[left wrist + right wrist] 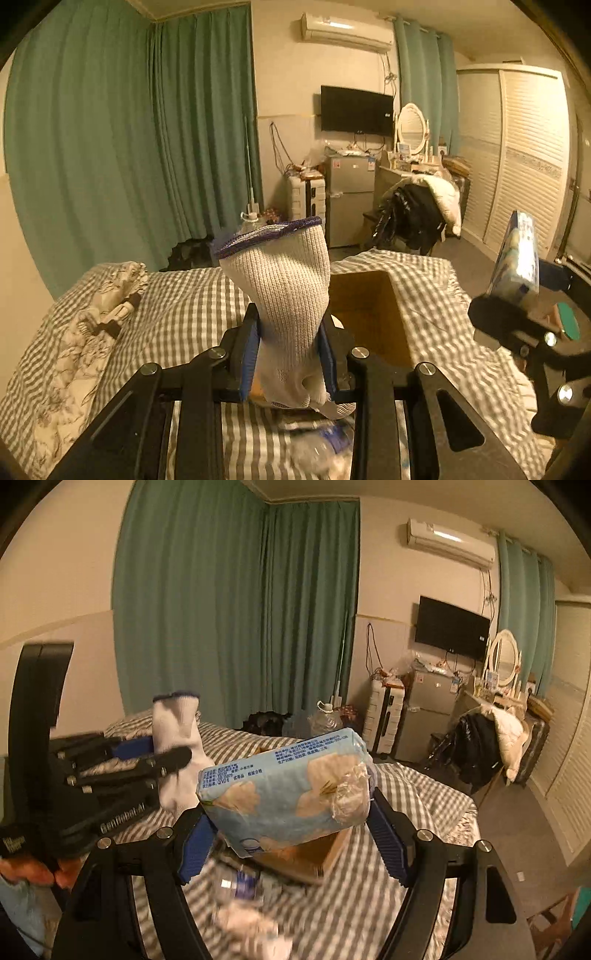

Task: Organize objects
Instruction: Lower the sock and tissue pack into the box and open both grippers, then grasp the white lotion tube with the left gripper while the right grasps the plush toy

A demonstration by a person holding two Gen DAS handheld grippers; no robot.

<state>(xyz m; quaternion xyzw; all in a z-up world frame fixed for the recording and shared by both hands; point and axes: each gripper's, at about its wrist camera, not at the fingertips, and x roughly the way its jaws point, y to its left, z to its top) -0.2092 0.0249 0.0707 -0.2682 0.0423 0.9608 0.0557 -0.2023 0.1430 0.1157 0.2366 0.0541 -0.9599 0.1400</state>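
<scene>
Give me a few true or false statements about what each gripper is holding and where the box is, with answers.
1. The left gripper is shut on a white knitted glove. True.
2. The right gripper holds a water bottle. False: it holds a blue tissue pack.
3. The cardboard box sits open on the checked bedspread. True.
4. The glove already lies inside the box. False: it is held above the bed.

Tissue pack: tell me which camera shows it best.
The right wrist view. The tissue pack fills the centre there, its printed face and torn end plain, held in the right claw. The left wrist view catches it only edge-on at the far right, small and partly cut by the claw's frame.
</scene>
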